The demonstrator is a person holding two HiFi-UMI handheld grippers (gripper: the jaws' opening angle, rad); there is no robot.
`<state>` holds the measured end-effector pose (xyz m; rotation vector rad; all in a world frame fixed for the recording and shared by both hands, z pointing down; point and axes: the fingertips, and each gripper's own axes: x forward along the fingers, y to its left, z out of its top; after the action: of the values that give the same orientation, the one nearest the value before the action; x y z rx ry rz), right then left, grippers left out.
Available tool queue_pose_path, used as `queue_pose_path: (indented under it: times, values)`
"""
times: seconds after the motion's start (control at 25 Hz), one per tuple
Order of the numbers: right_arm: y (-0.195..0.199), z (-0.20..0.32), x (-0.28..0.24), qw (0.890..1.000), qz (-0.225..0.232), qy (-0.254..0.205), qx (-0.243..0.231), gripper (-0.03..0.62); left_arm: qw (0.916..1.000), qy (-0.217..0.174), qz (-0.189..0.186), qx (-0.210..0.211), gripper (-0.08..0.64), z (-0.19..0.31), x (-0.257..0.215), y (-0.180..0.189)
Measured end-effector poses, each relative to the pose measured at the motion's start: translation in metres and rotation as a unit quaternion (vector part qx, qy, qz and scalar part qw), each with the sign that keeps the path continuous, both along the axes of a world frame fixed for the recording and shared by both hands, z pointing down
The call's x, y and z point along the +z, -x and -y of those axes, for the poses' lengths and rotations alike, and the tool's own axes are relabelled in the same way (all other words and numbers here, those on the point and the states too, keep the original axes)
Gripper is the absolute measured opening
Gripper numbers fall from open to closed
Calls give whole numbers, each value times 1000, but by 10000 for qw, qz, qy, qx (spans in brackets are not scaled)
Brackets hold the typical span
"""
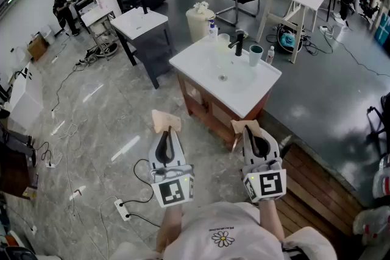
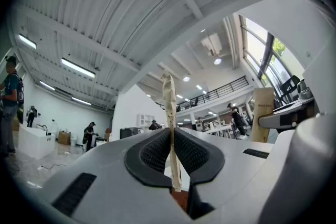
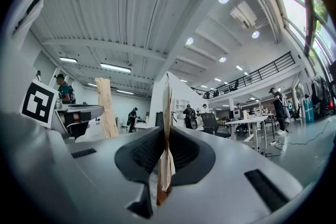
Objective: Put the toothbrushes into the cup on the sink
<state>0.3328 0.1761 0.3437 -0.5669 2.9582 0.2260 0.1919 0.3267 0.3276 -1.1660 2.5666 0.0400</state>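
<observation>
In the head view I hold both grippers at waist height, short of the white sink [image 1: 201,64]. My left gripper [image 1: 166,138] is shut on a flat tan toothbrush packet [image 1: 166,121] that sticks up past its jaws. My right gripper [image 1: 255,142] is shut on a second tan packet [image 1: 243,127]. The left gripper view shows its packet [image 2: 168,107] edge-on, pinched between the dark pads. The right gripper view shows the same for its own packet [image 3: 166,113]. A dark teal cup [image 1: 256,55] stands on the sink's back right, next to the black faucet [image 1: 239,42].
A soap bottle [image 1: 212,28] and a small bottle [image 1: 270,55] also stand on the sink, which rests on a wooden cabinet [image 1: 207,109]. Another sink unit [image 1: 139,22] stands to the far left. Cables and a power strip [image 1: 122,208] lie on the floor. A wooden platform [image 1: 317,186] is at the right.
</observation>
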Motion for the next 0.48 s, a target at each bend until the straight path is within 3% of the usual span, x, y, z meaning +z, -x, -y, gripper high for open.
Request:
queue_pose_path:
  times: [0.12, 0.36, 0.48]
  values:
    - [2, 1, 2, 10000, -20, -1, 2, 27, 9998, -114, -178, 22, 32, 2, 1, 1]
    - [3, 0, 2, 10000, -46, 6, -6, 26, 10000, 23, -19, 62, 32, 4, 4, 2]
    - [3, 4, 3, 10000, -51, 24, -20, 26, 9999, -13, -132, 79, 32, 9, 5, 2]
